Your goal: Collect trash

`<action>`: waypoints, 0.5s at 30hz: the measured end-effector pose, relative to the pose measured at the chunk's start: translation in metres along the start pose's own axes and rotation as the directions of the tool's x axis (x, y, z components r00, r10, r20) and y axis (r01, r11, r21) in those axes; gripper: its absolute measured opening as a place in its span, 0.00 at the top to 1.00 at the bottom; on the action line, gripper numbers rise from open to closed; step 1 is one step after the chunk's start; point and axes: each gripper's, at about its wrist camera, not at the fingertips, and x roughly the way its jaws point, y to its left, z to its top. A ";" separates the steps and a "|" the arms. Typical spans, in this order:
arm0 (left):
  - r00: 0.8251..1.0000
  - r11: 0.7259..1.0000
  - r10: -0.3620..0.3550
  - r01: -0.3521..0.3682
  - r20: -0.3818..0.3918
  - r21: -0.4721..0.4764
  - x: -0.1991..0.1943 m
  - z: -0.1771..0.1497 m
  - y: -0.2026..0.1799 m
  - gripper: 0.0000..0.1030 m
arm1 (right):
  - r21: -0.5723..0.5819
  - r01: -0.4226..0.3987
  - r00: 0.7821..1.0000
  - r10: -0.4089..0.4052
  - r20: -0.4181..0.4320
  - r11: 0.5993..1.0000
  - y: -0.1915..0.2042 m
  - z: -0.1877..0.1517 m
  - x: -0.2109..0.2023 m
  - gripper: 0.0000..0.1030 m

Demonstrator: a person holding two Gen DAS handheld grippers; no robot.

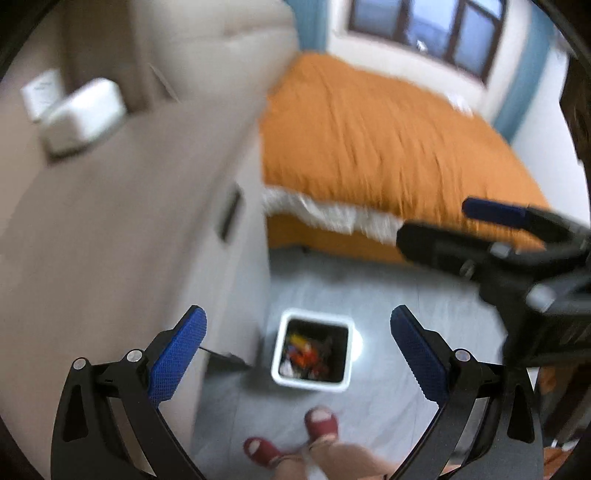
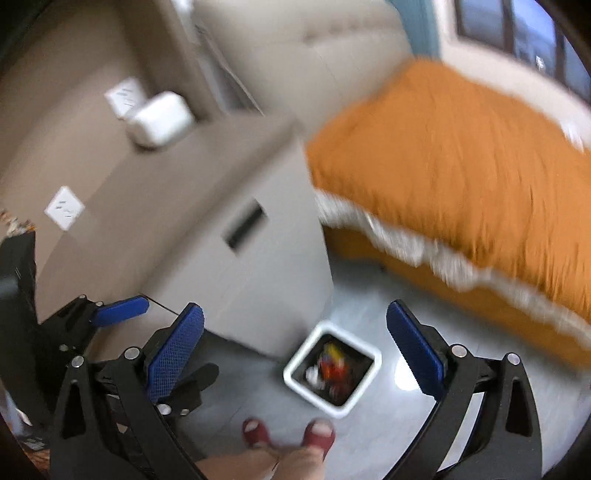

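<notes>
A white square trash bin (image 1: 280, 354) stands on the grey floor beside a cabinet, with colourful trash (image 1: 304, 352) inside. My left gripper (image 1: 298, 328) is open and empty, high above the bin. My right gripper (image 2: 294, 330) is open and empty too, also high above the bin (image 2: 295, 373), which holds red and yellow trash (image 2: 332, 363). The right gripper shows at the right of the left wrist view (image 1: 436, 229). The left gripper shows at the lower left of the right wrist view (image 2: 122, 312). Both views are blurred.
A beige cabinet (image 1: 110, 221) with a white box (image 1: 85, 114) on top stands left of the bin. A bed with an orange cover (image 1: 388, 140) lies behind. The person's feet in red slippers (image 1: 321, 421) stand just before the bin. A window (image 1: 424, 26) is at the back.
</notes>
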 end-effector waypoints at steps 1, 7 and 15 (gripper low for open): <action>0.999 1.000 0.021 -0.020 0.039 -0.022 -0.016 0.005 0.007 0.05 | -0.034 -0.004 1.000 0.004 0.026 0.999 0.010 0.008 -0.007 0.04; 0.938 0.963 0.266 -0.250 0.223 -0.098 -0.099 0.005 0.052 0.05 | -0.229 -0.092 0.978 0.131 0.162 0.969 0.083 0.051 -0.035 0.04; 0.842 0.860 0.493 -0.435 0.217 -0.265 -0.161 -0.015 0.111 0.05 | -0.329 -0.134 0.927 0.236 0.293 0.935 0.172 0.079 -0.052 0.04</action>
